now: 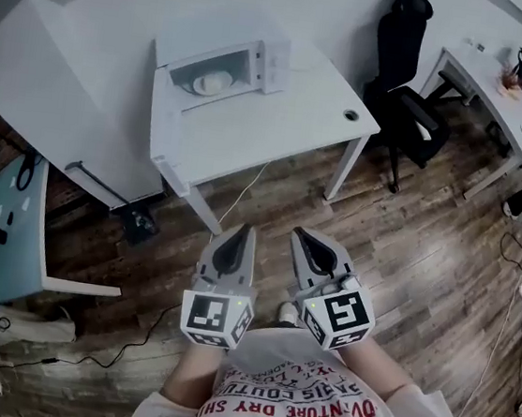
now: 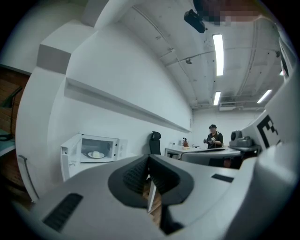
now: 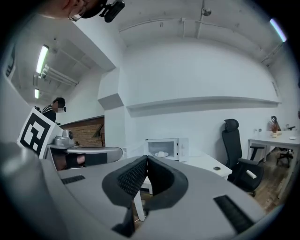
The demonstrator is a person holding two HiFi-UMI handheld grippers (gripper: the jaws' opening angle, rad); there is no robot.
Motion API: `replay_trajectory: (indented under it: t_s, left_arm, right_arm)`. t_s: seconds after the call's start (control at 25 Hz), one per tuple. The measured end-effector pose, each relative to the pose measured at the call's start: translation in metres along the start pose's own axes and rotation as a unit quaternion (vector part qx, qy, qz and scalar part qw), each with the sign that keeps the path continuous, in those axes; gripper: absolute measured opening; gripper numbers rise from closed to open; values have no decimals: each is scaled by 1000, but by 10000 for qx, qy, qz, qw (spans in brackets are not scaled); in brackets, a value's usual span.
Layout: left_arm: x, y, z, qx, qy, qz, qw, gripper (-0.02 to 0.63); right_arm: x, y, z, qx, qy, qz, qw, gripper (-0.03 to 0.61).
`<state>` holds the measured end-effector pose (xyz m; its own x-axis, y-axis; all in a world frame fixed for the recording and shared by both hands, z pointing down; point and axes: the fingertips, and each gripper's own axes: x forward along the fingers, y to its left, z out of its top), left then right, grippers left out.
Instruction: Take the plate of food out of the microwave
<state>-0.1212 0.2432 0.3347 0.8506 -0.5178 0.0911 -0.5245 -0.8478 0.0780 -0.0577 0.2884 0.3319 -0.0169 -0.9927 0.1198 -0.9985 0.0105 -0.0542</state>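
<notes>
I had yet to start: the plate [image 1: 212,82] sat in the open microwave [image 1: 260,59], well off; my left gripper [image 1: 239,232] and right gripper [image 1: 301,234] were closed, empty.

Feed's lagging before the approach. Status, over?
Both grippers shut, empty: left gripper, right gripper. White plate of food inside open white microwave on white table. Cable trails over wooden floor by table.

Left tongs [image 1: 241,233] and right tongs [image 1: 299,234] point forward side by side, jaws together.
</notes>
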Motion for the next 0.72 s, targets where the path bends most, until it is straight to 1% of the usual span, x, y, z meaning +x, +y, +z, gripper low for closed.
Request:
replay_trajectory:
  t_s: [0.12,0.2,0.24,0.36,0.48,0.56,0.72]
  left_arm:
    - [27,-12,-3,-97,59,63,9999,6]
    - [39,-16,-4,-74,107,100,9999,6]
    - [44,-13,-4,-64,136,183,9997,6]
    - [58,8,-3,-183,132,568,9981,6]
    - [72,31,0,-309,76,890,9955,6]
    - [85,41,-2,-331,123,1003,9943,6]
    - [124,63,-11,-324,284,1058,9935,6]
  right_arm:
    - [11,-28,-1,23,70,192,9998,12]
    - [18,-41,-2,106,69,260,9996,12]
    - [22,-46,-2,145,71,299,9994,12]
    - [38,-54,-3,182,70,493,9986,12]
    - [58,-61,-1,80,62,660,9978,12]
    - [72,-69,0,37,77,740,9972,12]
    - [115,-91,3,46,89,816,9966,12]
